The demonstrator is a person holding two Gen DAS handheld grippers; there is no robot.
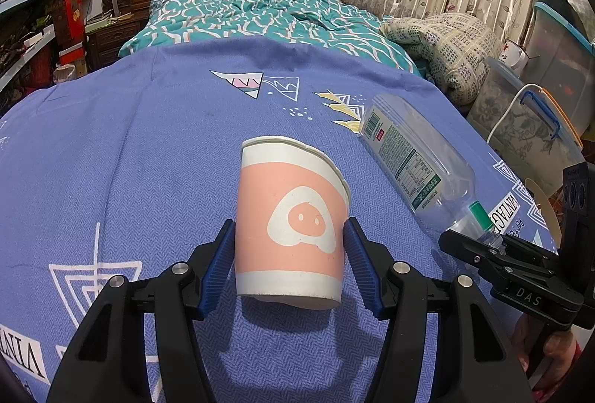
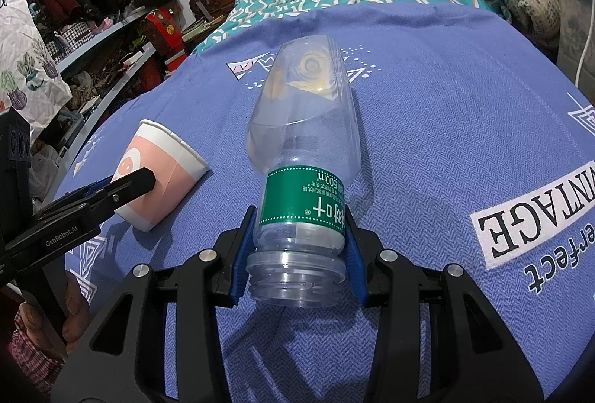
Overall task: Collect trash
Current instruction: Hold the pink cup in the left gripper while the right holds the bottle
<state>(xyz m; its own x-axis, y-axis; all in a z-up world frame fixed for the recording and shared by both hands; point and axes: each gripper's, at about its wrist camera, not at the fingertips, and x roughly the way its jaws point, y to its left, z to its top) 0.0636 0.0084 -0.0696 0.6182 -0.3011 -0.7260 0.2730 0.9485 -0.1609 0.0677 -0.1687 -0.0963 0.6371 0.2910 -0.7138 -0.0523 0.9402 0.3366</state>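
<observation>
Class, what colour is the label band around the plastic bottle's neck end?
Green with white print, on the bottle; clearest in the right wrist view.

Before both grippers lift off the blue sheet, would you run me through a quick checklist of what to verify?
1. Left gripper on the cup: ok, both pads press its sides.
2. Right gripper on the bottle: ok, pads clamp the neck end by the green label.
3. Bottle empty and capless: ok, nothing to spill.
4. Cup contents: cannot tell, its mouth faces away.
5. Grippers clear of each other: ok, a gap shows between them.
6. Trash bin to drop into: cannot tell, none in view.
</observation>
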